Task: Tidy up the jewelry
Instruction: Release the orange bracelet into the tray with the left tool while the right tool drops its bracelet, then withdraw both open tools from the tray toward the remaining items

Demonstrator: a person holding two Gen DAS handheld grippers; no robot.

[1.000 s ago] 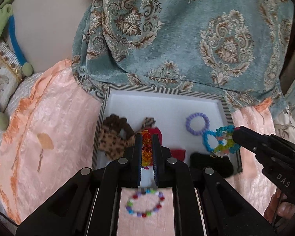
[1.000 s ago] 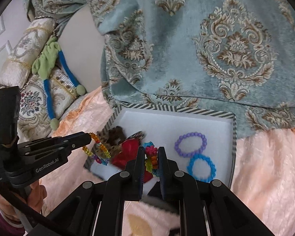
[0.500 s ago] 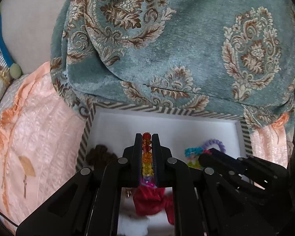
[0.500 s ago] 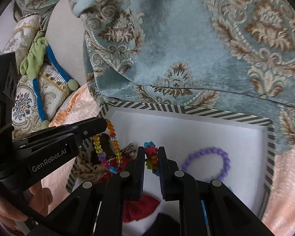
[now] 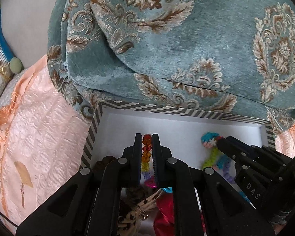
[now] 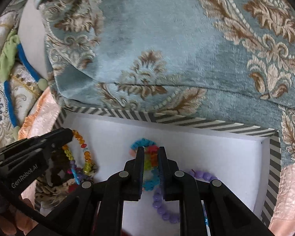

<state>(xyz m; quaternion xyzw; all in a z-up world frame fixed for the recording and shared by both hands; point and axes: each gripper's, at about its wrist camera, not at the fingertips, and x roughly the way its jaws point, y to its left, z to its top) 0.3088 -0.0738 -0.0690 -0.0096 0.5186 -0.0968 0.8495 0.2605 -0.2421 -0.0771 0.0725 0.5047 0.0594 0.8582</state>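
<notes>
Left fingers [image 5: 147,137] clamp bead bracelet [image 5: 147,153] | right fingers [image 6: 151,149] clamp loom bracelet [image 6: 150,160]

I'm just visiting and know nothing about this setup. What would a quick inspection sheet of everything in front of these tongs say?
Surface: peach quilted cover, with a white tray with a striped rim on it.
Job's things: rainbow glass-bead bracelet; woven multicolour loom bracelet; purple bead bracelet lying in the tray.
Clutter: leopard-print hair tie and red fabric piece in the tray.
Tongs: left tongs shut on the rainbow glass-bead bracelet; right tongs shut on the woven multicolour loom bracelet; both above the tray.
Cables: thin dark cable at the left edge.
Surroundings: teal patterned cushion behind the tray; green and blue cord.
</notes>
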